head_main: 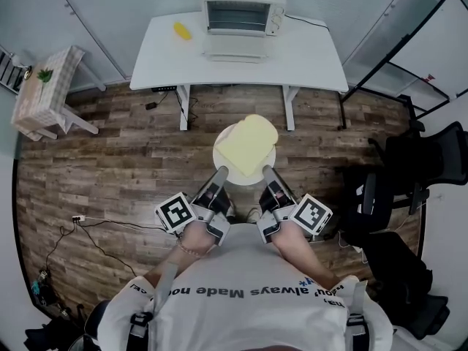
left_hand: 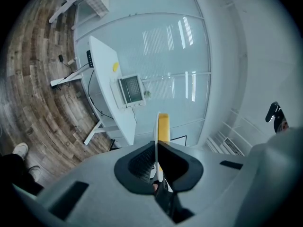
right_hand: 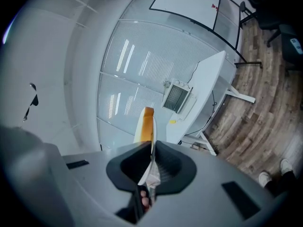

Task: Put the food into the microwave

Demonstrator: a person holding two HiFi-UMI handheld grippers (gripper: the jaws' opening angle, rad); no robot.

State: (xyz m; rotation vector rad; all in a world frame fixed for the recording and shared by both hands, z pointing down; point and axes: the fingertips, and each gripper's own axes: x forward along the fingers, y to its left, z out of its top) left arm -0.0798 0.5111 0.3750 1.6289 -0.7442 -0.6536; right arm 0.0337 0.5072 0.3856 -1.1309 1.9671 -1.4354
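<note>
A white plate (head_main: 221, 151) with a pale yellow slab of food (head_main: 247, 144) hangs in the air over the wooden floor, in front of the person. My left gripper (head_main: 219, 174) is shut on the plate's near left rim, and my right gripper (head_main: 269, 172) is shut on its near right rim. Edge-on, the plate (left_hand: 156, 136) and food (left_hand: 163, 126) show between the left jaws, and likewise the plate (right_hand: 153, 134) and food (right_hand: 146, 124) between the right jaws. The microwave (head_main: 243, 17) stands on the white table (head_main: 307, 57) ahead with its door down.
A yellow item (head_main: 181, 30) lies on the table left of the microwave. A small checked side table (head_main: 44, 93) stands at far left. Black office chairs (head_main: 417, 167) crowd the right side. Cables (head_main: 88, 229) lie on the floor at left.
</note>
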